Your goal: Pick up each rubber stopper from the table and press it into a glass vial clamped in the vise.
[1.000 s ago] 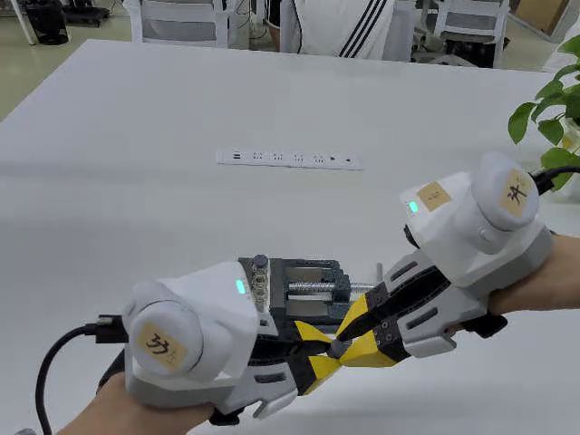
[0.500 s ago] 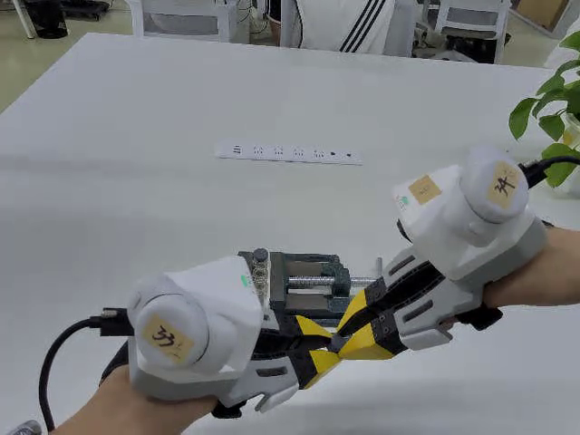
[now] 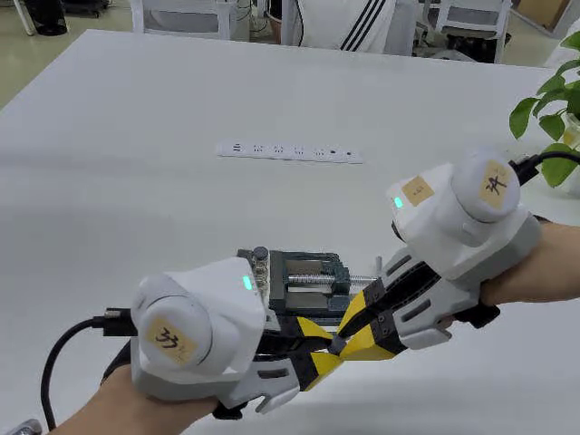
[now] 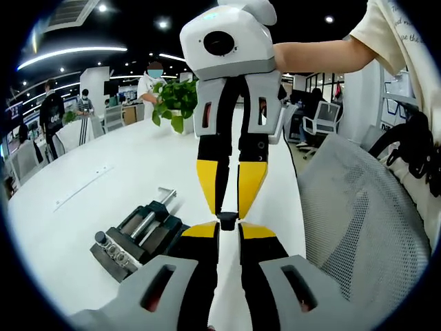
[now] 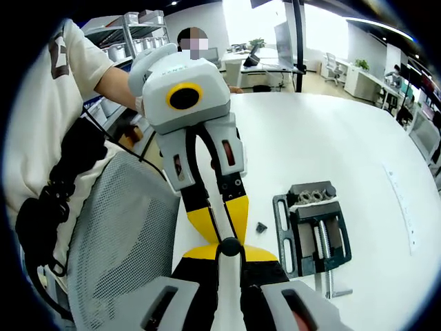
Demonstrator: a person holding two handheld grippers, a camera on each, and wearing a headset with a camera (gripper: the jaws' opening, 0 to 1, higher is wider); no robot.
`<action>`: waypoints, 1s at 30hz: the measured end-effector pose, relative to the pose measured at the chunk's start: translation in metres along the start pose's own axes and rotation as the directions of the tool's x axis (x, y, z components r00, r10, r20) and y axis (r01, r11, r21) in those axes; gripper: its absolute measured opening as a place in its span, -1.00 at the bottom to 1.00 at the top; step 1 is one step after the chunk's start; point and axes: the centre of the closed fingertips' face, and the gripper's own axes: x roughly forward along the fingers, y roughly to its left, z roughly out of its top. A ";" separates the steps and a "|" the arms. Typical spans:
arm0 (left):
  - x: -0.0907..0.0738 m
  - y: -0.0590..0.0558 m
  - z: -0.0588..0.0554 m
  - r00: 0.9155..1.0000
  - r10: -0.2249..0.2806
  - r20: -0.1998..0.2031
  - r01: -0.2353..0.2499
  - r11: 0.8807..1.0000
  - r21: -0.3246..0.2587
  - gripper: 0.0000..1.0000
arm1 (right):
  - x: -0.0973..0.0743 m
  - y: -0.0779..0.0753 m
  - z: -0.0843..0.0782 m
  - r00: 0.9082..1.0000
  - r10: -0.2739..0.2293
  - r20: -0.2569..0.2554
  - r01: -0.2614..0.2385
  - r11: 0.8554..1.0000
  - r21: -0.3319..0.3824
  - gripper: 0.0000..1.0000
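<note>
Fingertips: the yellow tips of the left gripper [image 4: 229, 230] and the right gripper [image 5: 231, 254] are met tip to tip, close over the near part of the table [image 3: 181, 136].
Left jaws: they are set nearly together, and in the left gripper view a dark rubber stopper [image 4: 227, 220] is seen pinched between the tips.
Right jaws: they are likewise closed in, and in the right gripper view the same rubber stopper is seen lodged between the tips. Which gripper bears its weight cannot be told.
Loose piece: a second stopper [image 5: 262, 226] is laid on the table between the meeting fingers and the vise, just beside the vise.
Clamp: the vise [image 5: 303, 234] is set flat on the table just beyond the fingertips. Its screw [image 5: 322, 241] is directed away from the clamped end.
Glassware: the glass vials [image 5: 314, 196] are clamped upright in a row between the vise jaws. In the head view the end vial is seen topped by something dark.
Lead: a black cable [image 3: 50, 362] is run from the back of the left gripper toward the lower edge of the head view.
Mid-table: a white power strip [image 3: 288, 152] is laid across the table, well apart from the vise.
Right edge: the green leaves of a plant [image 3: 544, 109] are seen at the table's side.
Behind: a grey mesh chair [image 4: 358, 207] is seen behind the grippers in both gripper views.
</note>
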 end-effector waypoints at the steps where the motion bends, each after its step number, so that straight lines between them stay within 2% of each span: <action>1: 0.000 0.000 -0.002 1.000 0.000 -0.008 0.000 1.000 -0.004 -0.79 | -0.001 -0.001 0.000 1.000 -0.001 0.000 0.001 1.000 0.001 -0.88; 3: 0.001 0.001 -0.006 1.000 0.003 -0.019 -0.003 1.000 -0.007 -0.68 | -0.001 -0.003 0.000 1.000 -0.007 -0.001 0.007 1.000 -0.001 -0.88; 5: 0.000 0.003 -0.010 0.999 0.018 -0.027 -0.018 1.000 -0.009 -0.57 | -0.001 -0.006 -0.001 1.000 -0.012 -0.008 0.012 1.000 0.000 -0.88; 7: 0.000 0.006 -0.015 0.999 0.035 -0.035 -0.036 0.999 -0.021 -0.36 | -0.001 -0.007 -0.003 1.000 -0.012 -0.015 0.012 1.000 0.000 -0.88; 10: -0.003 0.011 -0.021 0.997 0.063 -0.044 -0.065 0.997 -0.035 -0.20 | -0.001 -0.008 -0.005 1.000 -0.013 -0.023 0.013 1.000 -0.002 -0.88; 15: -0.011 0.020 -0.027 0.994 0.105 -0.031 -0.107 0.993 -0.059 0.01 | 0.001 -0.007 -0.008 0.999 -0.011 -0.039 0.011 1.000 -0.005 -0.88; 16: -0.014 0.024 -0.029 0.991 0.129 -0.031 -0.131 0.989 -0.072 0.06 | 0.002 -0.006 -0.010 0.999 -0.006 -0.051 0.005 1.000 -0.013 -0.88; 18: -0.017 0.028 -0.029 0.989 0.149 -0.016 -0.150 0.985 -0.085 0.19 | 0.003 -0.006 -0.011 0.998 -0.011 -0.059 0.009 1.000 -0.020 -0.89; 20: -0.024 0.035 -0.033 0.984 0.178 -0.024 -0.180 0.979 -0.092 0.29 | 0.004 -0.006 -0.013 0.998 -0.006 -0.065 0.005 1.000 -0.016 -0.88; 25: -0.040 0.055 -0.041 0.968 0.251 -0.011 -0.250 0.960 -0.126 0.58 | 0.006 -0.008 -0.018 0.996 0.003 -0.089 -0.004 1.000 -0.015 -0.88; 30: -0.054 0.068 -0.049 0.954 0.300 -0.012 -0.298 0.942 -0.156 0.73 | 0.008 -0.010 -0.020 0.995 0.009 -0.098 -0.011 1.000 -0.018 -0.88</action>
